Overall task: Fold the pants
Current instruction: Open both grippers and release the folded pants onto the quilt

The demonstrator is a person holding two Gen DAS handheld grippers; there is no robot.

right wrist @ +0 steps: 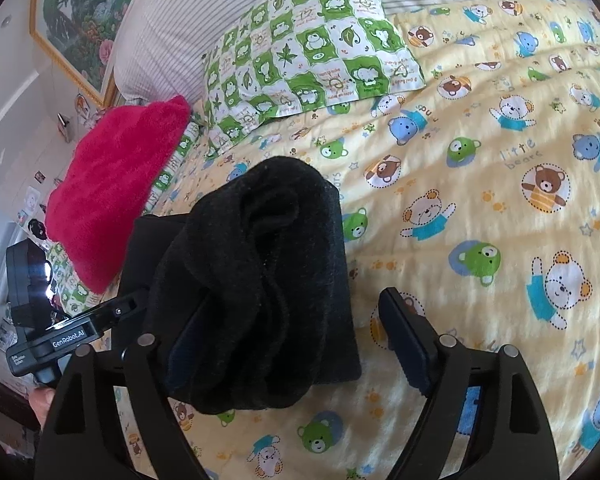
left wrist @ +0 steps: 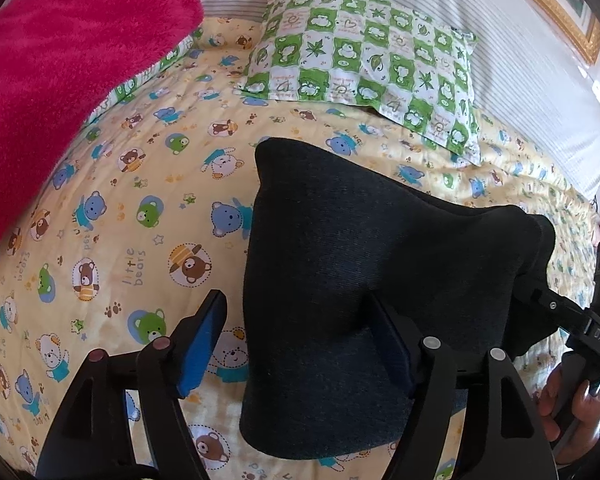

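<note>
We see the folded black pants (left wrist: 364,264) lying on the teddy-bear bedsheet (left wrist: 148,184), near a green-checked pillow (left wrist: 364,56) and a pink fleece blanket (left wrist: 60,72). Both the left tongs (left wrist: 300,344) and the right tongs (right wrist: 296,344) stand wide, gripping nothing. The pants hide each tong's inner finger partly.

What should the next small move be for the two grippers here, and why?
Probably lift both grippers straight back, clear of the pants. The dark pants lie as a folded bundle on the bear-print quilt. The left gripper and right gripper both stand open, each with one finger resting against the cloth, none pinching it. Backing off cleanly should avoid dragging the fold open.
</note>
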